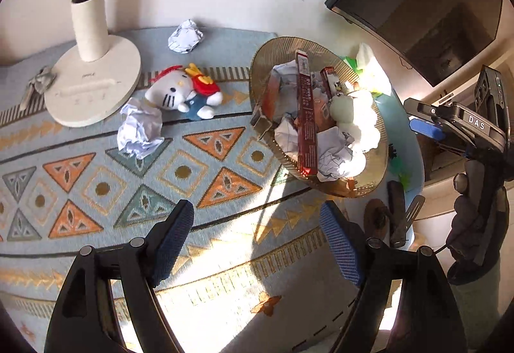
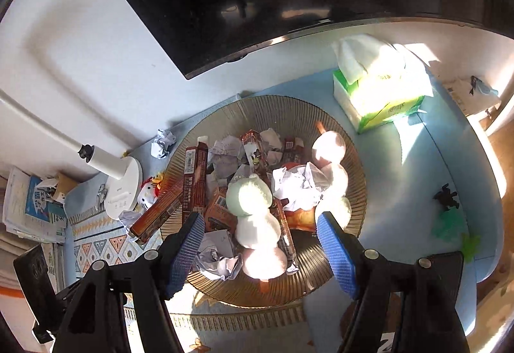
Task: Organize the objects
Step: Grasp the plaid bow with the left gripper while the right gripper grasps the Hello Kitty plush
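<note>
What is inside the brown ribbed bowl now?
The bowl holds crumpled papers, long brown snack boxes, wrapped snacks and soft dumpling-skewer toys. Whatever lies beneath this pile is covered.

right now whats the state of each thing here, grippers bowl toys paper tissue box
left gripper: open, empty
right gripper: open, empty, above the bowl
bowl: piled with boxes, paper and plush skewers
cat plush: lying on the mat, outside the bowl
crumpled paper: loose on the mat beside the plush
far paper ball: loose by the wall
tissue box: open, tissue sticking out
</note>
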Motion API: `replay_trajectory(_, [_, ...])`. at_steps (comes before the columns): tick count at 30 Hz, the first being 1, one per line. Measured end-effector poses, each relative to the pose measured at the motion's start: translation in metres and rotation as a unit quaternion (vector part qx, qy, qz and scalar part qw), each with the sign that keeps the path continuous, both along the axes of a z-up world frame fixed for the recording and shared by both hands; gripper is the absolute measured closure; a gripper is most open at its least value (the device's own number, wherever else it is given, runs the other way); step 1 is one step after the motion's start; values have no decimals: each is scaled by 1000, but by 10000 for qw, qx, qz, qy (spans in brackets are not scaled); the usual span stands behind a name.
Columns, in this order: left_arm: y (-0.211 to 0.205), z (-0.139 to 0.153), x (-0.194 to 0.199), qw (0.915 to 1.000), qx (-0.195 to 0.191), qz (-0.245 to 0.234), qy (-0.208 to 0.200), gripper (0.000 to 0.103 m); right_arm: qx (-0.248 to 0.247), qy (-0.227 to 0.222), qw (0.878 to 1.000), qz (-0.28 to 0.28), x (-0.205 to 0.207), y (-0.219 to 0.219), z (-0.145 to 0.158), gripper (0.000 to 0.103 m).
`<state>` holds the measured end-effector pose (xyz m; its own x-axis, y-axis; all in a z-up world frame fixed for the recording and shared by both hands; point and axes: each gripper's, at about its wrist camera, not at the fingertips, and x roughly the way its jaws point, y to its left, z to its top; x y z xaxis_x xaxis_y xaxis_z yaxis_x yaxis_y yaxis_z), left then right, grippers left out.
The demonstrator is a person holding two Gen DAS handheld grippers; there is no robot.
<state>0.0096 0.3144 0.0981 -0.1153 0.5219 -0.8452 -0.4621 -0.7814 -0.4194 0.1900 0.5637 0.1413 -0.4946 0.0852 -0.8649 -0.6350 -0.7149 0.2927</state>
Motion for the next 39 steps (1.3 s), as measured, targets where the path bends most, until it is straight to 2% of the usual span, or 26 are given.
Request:
replay_trajectory(3, [-28,-4,-1,9994,-16,330,-101,24,31,-15,9998,190,-13,-17,2,32])
replay_trajectory(11, [-90,-3,-19,9947,-20,1027,-57,24,-4,3,9979,653,-53,-68,3,32])
replay_trajectory(17, [-129,1,-40,9911,-135,1313,171,24,14,-34,9950,995,-86,-101,4,32])
replay_trajectory(23, [-166,7,-89,9855,-437,1535,570,24,288,-197,9873,1550,-135,-125,4,32])
replay_trajectory(26, [-178,-2,-122,9847,-788,1394,682,23,482,-458,9823,1752,-165,-132,-5,32])
replay_trajectory(28, [-178,-17,-149,9872,-1088,1059,495,21,611,-779,9773,1872,-186,-135,-14,32])
replay_trajectory(33, [-171,-48,-206,9851,-1567,470,524,21,596,-1547,9562,2413,-232,-137,-56,32])
replay_trajectory(37, [-154,-67,-236,9784,-1917,-13,771,21,266,-1910,9435,2695,-259,-133,-91,32])
replay_trajectory(39, [-148,-74,-247,9733,-2097,-207,914,21,267,-2073,9371,2795,-268,-133,-102,32])
